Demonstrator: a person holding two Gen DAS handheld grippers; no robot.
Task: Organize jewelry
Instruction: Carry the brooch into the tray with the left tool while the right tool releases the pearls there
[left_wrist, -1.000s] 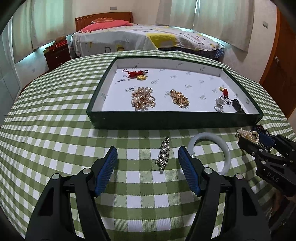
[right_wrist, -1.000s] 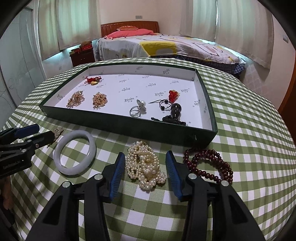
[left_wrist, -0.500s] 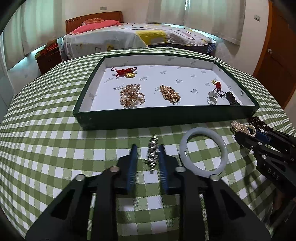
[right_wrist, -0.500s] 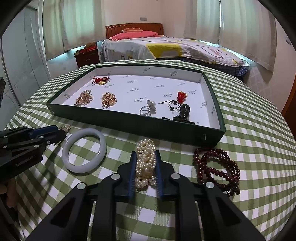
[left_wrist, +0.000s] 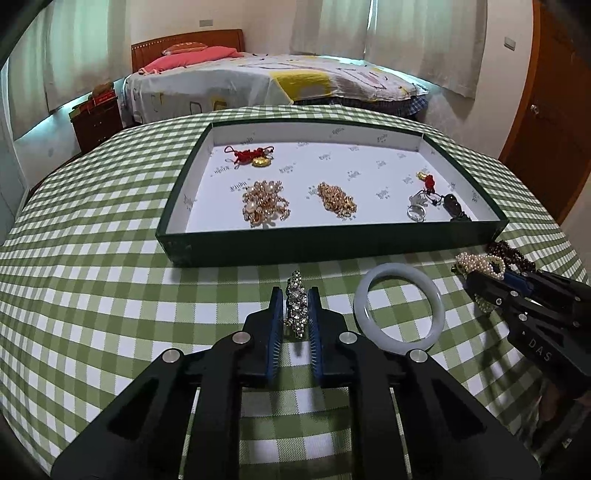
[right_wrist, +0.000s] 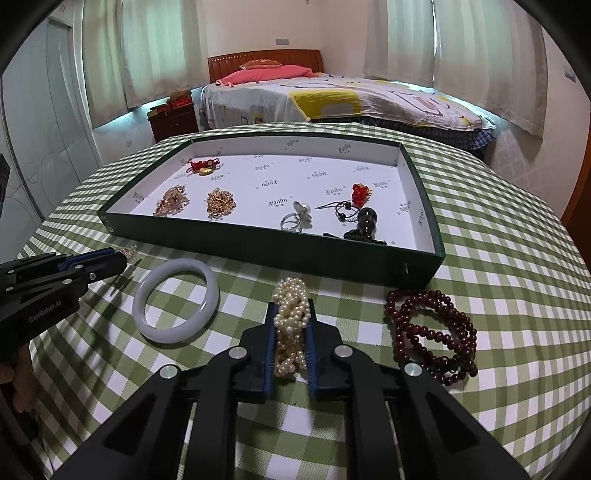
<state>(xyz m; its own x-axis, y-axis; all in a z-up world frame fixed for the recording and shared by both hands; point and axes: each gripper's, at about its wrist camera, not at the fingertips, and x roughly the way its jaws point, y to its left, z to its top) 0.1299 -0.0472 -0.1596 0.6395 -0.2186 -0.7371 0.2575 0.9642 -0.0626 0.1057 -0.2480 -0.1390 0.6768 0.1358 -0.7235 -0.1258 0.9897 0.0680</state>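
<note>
L gripper (left_wrist: 295, 314): jaws have just been closing, now narrow, blue pads clamped on both sides of the rhinestone piece (left_wrist: 296, 308), which lies lengthwise between them on the checked tablecloth (left_wrist: 92, 295), just in front of the tray's near wall.

R gripper (right_wrist: 291, 332): jaws likewise just closed in, now pinching the pearl strand (right_wrist: 291, 325), bunched between the pads; far end of strand sticks out past the fingertips. Whether either item is off the cloth: cannot tell.

Loose items on cloth: white bangle (right_wrist: 175, 300) lies flat between the two grippers, touching neither. Dark red bead bracelet (right_wrist: 432, 332) coiled to the R of the pearls, apart from them, near the tray's front R corner.

Green tray (right_wrist: 258, 245), white printed liner, sits beyond all the above. Contents: red knot w/ gold charm (right_wrist: 201, 167) at back L; two gold chain heaps (right_wrist: 195, 201) front L, side by side; silver ring (right_wrist: 291, 221) centre front; red pendant on black cord (right_wrist: 360, 194) and dark gourd bead (right_wrist: 367, 218) at R.
</note>
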